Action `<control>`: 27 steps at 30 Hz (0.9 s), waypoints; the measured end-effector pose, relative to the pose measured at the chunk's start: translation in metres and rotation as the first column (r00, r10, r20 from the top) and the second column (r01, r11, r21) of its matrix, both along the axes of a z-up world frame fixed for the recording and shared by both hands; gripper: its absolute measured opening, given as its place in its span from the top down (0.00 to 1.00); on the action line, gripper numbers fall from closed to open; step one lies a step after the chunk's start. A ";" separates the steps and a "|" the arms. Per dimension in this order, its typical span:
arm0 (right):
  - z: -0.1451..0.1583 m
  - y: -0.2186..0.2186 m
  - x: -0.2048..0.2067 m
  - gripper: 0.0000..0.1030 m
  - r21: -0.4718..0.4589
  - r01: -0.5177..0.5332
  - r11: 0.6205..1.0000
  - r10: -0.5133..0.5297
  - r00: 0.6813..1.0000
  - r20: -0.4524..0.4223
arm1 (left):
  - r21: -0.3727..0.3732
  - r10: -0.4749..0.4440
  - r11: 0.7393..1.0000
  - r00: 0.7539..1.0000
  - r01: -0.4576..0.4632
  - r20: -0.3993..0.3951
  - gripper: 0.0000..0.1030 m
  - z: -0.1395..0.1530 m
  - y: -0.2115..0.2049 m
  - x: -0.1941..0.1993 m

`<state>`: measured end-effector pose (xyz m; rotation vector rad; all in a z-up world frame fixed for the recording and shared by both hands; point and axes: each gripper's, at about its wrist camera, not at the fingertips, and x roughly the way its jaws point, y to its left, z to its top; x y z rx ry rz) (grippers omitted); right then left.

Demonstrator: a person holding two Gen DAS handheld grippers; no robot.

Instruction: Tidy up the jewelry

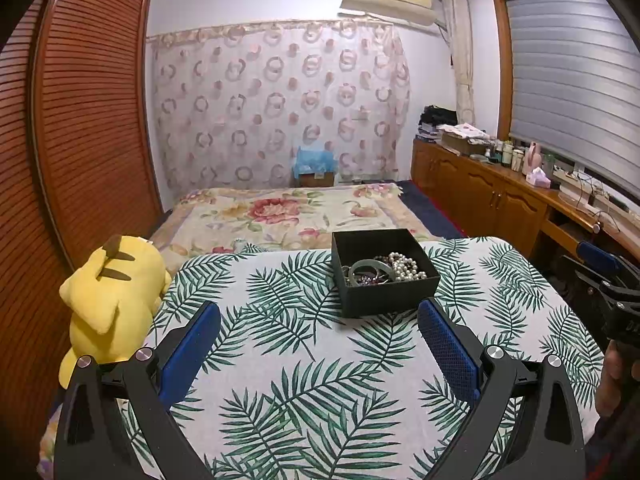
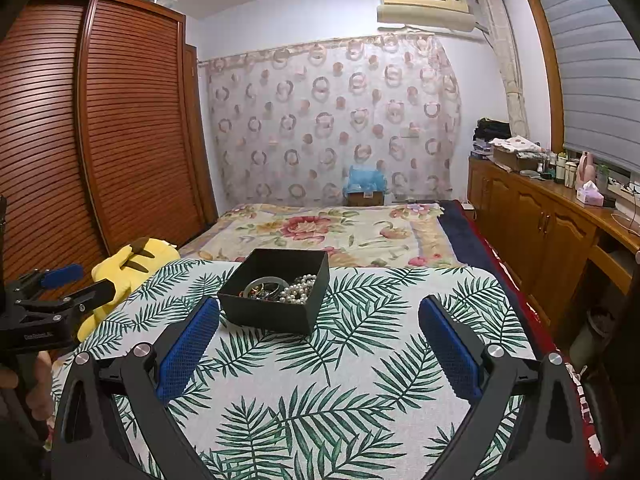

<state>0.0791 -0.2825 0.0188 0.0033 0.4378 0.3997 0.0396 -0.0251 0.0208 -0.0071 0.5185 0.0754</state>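
Pearls (image 1: 404,266), a bangle (image 1: 366,270) and beads all lie inside the black box (image 1: 384,300), both grippers (image 1: 320,344) (image 2: 320,344) gaping empty before it.

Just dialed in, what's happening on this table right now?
A person holds two grippers above a leaf-print tablecloth. The left gripper and the right gripper are both open and hold nothing. Ahead of them sits a black open box with the jewelry piled inside: a pearl necklace, a green bangle and some darker beaded pieces too tangled to tell apart. No jewelry lies out on the cloth. A yellow plush toy lies beside the table.
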 end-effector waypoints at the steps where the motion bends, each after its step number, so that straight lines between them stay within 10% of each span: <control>1: 0.000 -0.001 -0.001 0.02 0.000 0.000 1.000 0.000 1.000 0.000 | 0.000 0.000 1.000 1.000 0.000 0.000 0.08 0.000 0.000 0.000; 27: 0.000 0.000 0.001 0.02 0.000 0.000 1.000 0.000 1.000 0.000 | 0.002 -0.002 1.000 1.000 0.002 0.002 0.08 0.000 -0.002 0.000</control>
